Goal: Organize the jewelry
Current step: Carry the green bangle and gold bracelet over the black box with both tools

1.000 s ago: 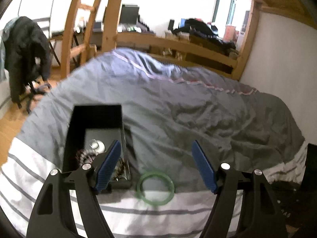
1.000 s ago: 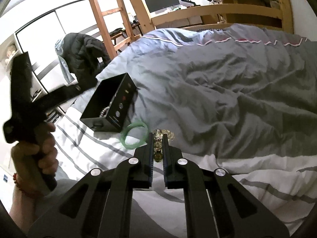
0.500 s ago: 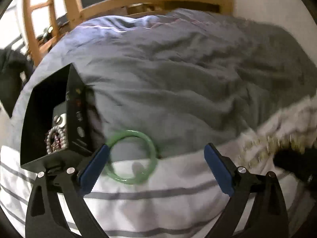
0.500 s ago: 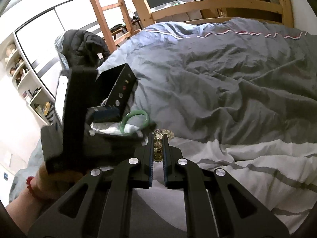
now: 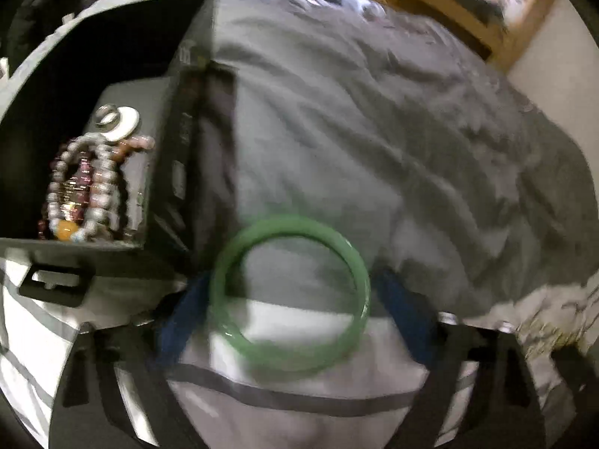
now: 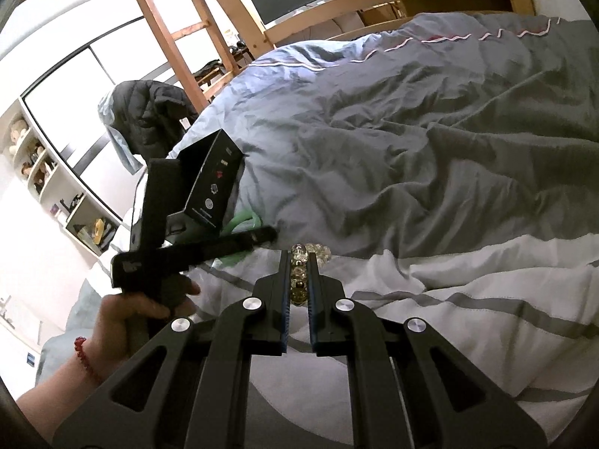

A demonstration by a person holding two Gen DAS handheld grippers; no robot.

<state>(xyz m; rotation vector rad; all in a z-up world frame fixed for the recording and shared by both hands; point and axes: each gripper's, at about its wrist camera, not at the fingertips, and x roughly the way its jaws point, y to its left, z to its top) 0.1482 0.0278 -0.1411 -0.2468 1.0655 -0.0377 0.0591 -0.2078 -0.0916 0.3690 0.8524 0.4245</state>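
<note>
On the bed (image 5: 337, 119), the left hand-held gripper (image 5: 292, 310) was closing around the green bangle (image 5: 290, 295), its blue pads not yet pressing it, beside the black box (image 5: 176, 172) of beads. The right hand-held gripper (image 6: 298, 262) was clenched on a clear bead bracelet (image 6: 299, 273).

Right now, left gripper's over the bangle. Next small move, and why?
Probably finish closing the left gripper on the green bangle. Its jaws are closing with the bangle lying flat on the duvet between the blue pads, apparently not yet pinched. The open box sits just beside it.
</note>
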